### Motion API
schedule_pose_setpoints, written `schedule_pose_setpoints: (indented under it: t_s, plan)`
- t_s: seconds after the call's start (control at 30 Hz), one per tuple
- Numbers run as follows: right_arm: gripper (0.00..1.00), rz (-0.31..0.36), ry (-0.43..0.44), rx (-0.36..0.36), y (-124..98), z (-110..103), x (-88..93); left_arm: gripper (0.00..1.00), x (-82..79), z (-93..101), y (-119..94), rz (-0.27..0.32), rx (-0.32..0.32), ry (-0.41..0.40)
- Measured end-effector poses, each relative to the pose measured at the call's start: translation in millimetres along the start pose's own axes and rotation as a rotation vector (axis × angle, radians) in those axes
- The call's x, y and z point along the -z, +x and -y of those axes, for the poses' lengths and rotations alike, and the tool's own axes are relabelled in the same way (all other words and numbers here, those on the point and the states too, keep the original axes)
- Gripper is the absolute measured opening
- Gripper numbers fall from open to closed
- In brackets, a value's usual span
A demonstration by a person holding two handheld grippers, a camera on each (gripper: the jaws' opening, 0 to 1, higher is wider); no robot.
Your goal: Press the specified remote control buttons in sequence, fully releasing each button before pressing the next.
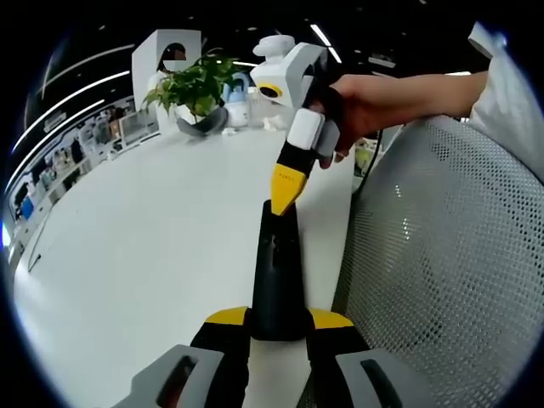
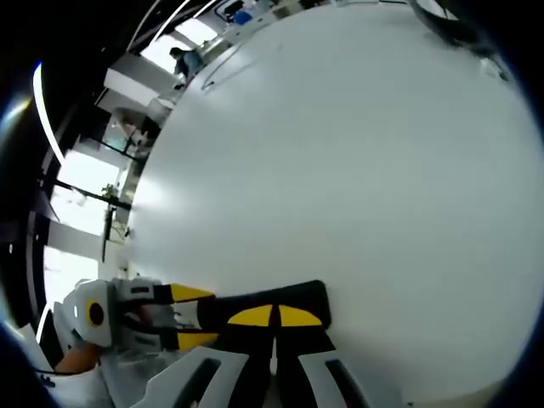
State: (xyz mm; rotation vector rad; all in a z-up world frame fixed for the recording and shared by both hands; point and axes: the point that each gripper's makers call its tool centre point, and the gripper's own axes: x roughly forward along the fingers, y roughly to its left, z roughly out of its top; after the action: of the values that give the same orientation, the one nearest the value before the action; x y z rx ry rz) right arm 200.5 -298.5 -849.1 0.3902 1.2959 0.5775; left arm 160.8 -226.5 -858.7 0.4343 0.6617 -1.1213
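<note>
A slim black remote control [image 1: 276,272] stands out over the white table [image 1: 144,229], and my left gripper [image 1: 278,320] is shut on its near end, one yellow tip on each side. My right gripper [image 1: 285,189], held by a hand, comes down from above with its yellow tips shut together and touching the remote's far end. In the right gripper view the right gripper [image 2: 274,316] rests its shut tips on the remote control [image 2: 311,296], while the left gripper [image 2: 194,316] clamps the remote from the left.
A potted green plant [image 1: 197,85] and small white items stand at the table's far end. A white mesh chair back [image 1: 442,255] sits close on the right. The white tabletop [image 2: 340,153] stretches wide beyond the remote. Shelves line the far left.
</note>
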Motion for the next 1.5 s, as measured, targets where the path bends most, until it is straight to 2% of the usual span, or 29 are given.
schedule_pose_setpoints:
  t_s: [0.2, 0.33, 0.53, 0.8, 1.23, 1.43, 1.5]
  plan:
    - [0.0, 0.064, -0.019, -0.041, -1, -7, -9.8, 0.25, 0.2, -0.1, 0, 0.002, 0.004, 0.004]
    - [0.0, 0.077, -0.011, -0.053, -1, -8, -12.4, 0.25, 0.1, 0.2, 0, 0.003, 0.009, 0.008]
    - [0.0, 0.024, -0.004, -0.065, 6, -10, -4.6, 0.25, -0.1, 0.1, 1, 0.004, 0.012, 0.01]
    - [0.0, 0.008, -0.046, -0.049, 9, -11, -1.4, 0.25, -0.1, -0.1, 0, 0.005, 0.012, 0.007]
    - [0.0, 0.044, -0.004, -0.054, 10, -9, -2.6, 0.25, -0.3, -0.3, 0, 0.011, 0.009, 0.006]
    - [0.0, 0.05, -0.022, -0.022, 11, -10, -2.5, 0.25, -0.5, -0.2, 1, 0.011, 0.006, 0.005]
    - [0.0, 0.025, -0.045, 0.003, 12, -9, -2.7, 0.25, -0.5, -0.2, 1, 0.01, 0.004, 0.004]
